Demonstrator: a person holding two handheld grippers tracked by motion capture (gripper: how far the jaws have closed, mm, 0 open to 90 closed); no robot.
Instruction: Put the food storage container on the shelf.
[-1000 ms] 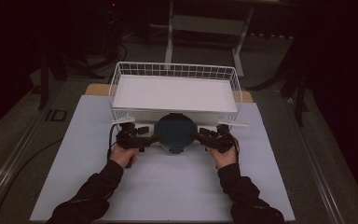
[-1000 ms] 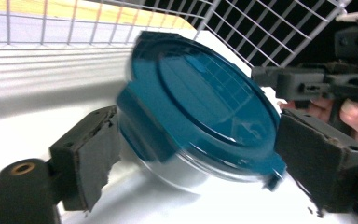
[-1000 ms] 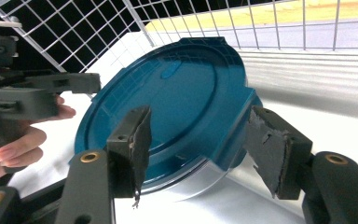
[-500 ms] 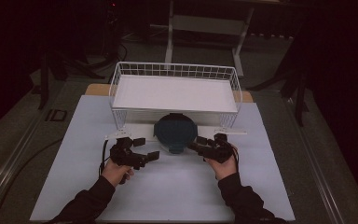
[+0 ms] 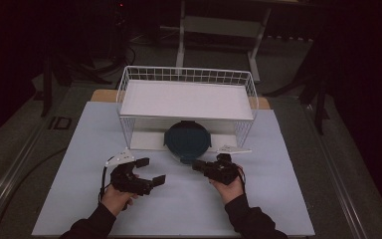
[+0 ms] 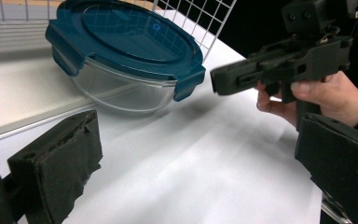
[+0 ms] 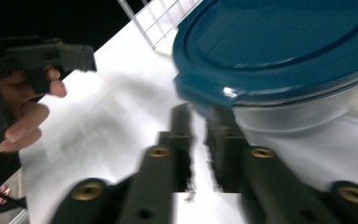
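A round glass container with a dark blue clip lid (image 5: pixel 187 141) (image 6: pixel 126 51) (image 7: pixel 279 51) stands on the white table, its far half under the wire rack (image 5: pixel 124 94). My left gripper (image 5: pixel 150 171) (image 6: pixel 200 177) is near and to the left of the container. It is open, its jaws wide apart with nothing between them. My right gripper (image 5: pixel 199 166) (image 7: pixel 200 140) sits just in front of the container's near right side, pointing left. Its jaws are nearly together and hold nothing. The left gripper view shows the right gripper (image 6: pixel 279 65) in a hand beside the container.
The white wire rack carries a white shelf (image 5: pixel 186 99) above the table at the back. A white sheet (image 5: pixel 278 189) covers the table, with bare room on both sides of the hands. Dark floor and stands lie beyond the table.
Both grippers have drawn back from the container's two sides toward the near edge, the left one farther. The container has stayed in place.
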